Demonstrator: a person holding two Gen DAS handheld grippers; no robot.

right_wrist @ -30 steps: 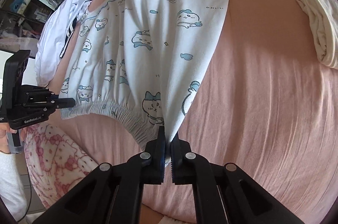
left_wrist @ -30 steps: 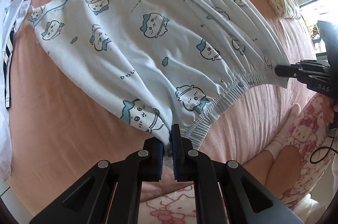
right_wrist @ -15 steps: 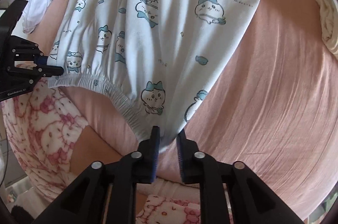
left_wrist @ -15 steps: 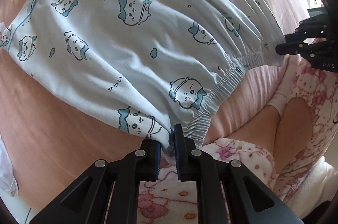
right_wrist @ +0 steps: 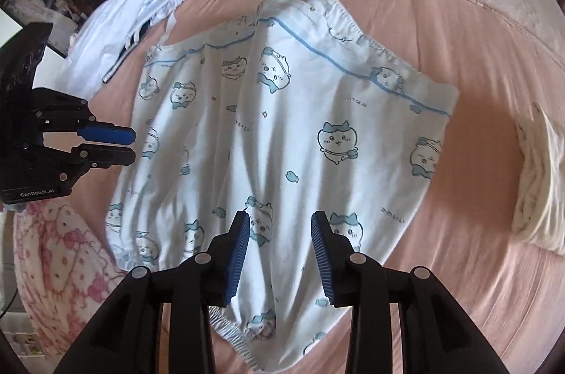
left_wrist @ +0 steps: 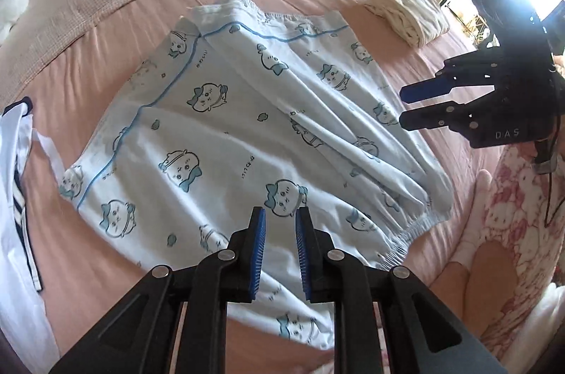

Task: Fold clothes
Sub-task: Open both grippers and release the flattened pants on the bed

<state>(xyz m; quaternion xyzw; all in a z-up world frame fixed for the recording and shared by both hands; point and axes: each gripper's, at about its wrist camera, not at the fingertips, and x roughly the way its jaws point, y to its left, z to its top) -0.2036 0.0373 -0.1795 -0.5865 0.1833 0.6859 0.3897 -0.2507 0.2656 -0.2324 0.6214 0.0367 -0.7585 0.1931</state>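
Pyjama shorts laid flat, both grips let go

Shorts (left_wrist: 247,134) in pale blue with a cartoon-cat print lie spread on the pink bed (left_wrist: 88,250), the elastic waistband at the near edge by the person's knees and the blue-piped hems toward the pillows. That layout looks deliberate: stretched flat with the waistband closest, the garment is set up for a first fold, and loose ridges of cloth still run down its right half.

Left hand-held gripper (left_wrist: 280,225) hovers over the near left part of the waistband with its blue pads a narrow gap apart; its jaws have just been opening and no cloth sits between them. Right hand-held gripper (right_wrist: 280,232) hangs above the near right part of the waistband, jaws standing wider, also just opened, with the fabric below them rather than pinched. Each gripper shows in the other's view, out beside the shorts at the side edges.

A white garment with dark stripes (right_wrist: 123,31) lies crumpled past the left edge, apart from the shorts, and a folded cream piece (left_wrist: 409,13) rests well off to the right, likely finished work.
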